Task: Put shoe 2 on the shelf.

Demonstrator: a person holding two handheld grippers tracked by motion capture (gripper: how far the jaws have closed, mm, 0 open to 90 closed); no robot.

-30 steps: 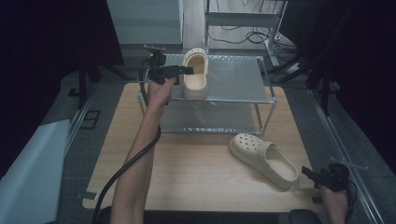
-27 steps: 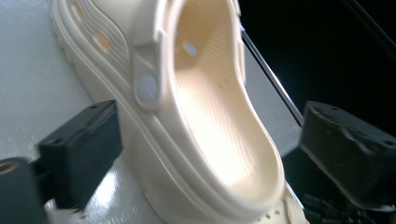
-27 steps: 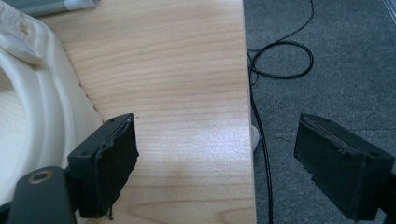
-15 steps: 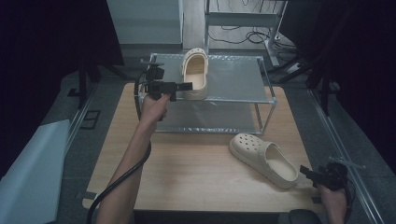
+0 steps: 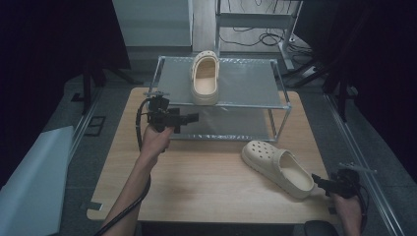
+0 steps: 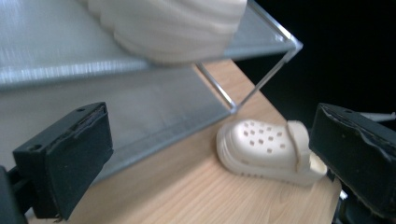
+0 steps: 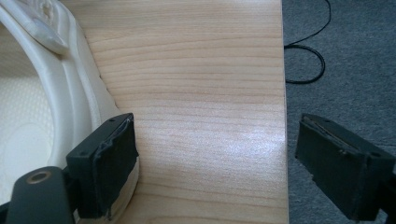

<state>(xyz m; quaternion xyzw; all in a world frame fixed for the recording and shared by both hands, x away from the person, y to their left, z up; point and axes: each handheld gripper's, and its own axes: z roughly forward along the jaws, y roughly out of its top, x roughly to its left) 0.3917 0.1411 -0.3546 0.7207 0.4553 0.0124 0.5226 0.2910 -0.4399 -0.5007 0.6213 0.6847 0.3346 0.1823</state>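
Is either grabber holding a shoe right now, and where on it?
No. The left gripper is open with nothing between its jaws. The right gripper is open beside the heel of the clog on the table, not clamped on it.

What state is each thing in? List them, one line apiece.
Clog on the rack: upright on the top shelf, released, toe toward the far side.
Clog on the table: upright on the wood, not gripped.
Rack: standing, lower shelf bare.
Left gripper: open, jaws just opened, nothing between them, in front of the rack.
Right gripper: open, by the table clog's heel, jaws not around it.
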